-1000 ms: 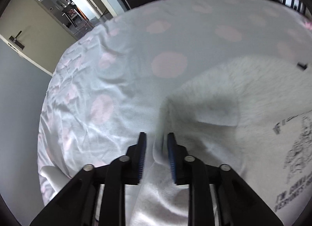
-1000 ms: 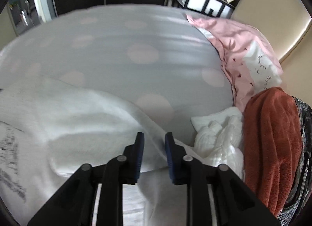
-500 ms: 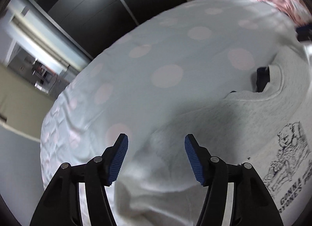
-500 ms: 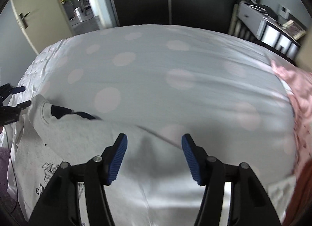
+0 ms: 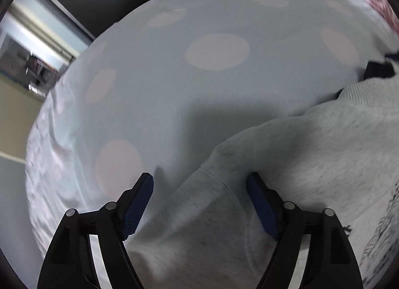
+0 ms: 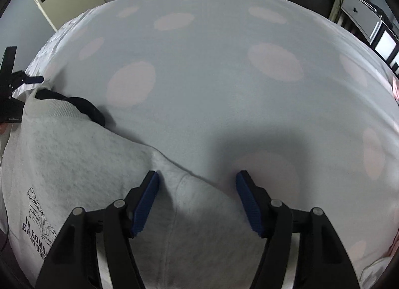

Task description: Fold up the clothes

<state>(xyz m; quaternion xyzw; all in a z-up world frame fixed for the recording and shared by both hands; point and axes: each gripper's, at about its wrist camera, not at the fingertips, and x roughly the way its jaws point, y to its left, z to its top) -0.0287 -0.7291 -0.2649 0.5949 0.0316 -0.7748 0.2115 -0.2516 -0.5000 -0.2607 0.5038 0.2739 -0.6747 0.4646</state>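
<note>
Both grippers, left (image 5: 199,184) and right (image 6: 197,181), are hovering with jaws spread, gripping nothing, over a grey sweatshirt's (image 6: 82,154) shoulders on the spotted bedspread (image 6: 212,77)

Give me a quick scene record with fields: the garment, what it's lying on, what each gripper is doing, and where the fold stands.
garment: grey sweatshirt with a dark printed graphic, lying spread, neck towards the far side
surface: pale bedspread with big pink dots
left gripper: open, jaws just closing slightly, astride the shoulder seam, pads not pressing
right gripper: open, jaws have just been opening, over the other shoulder seam
fold stage: nothing gripped, sleeves not yet folded in
</note>
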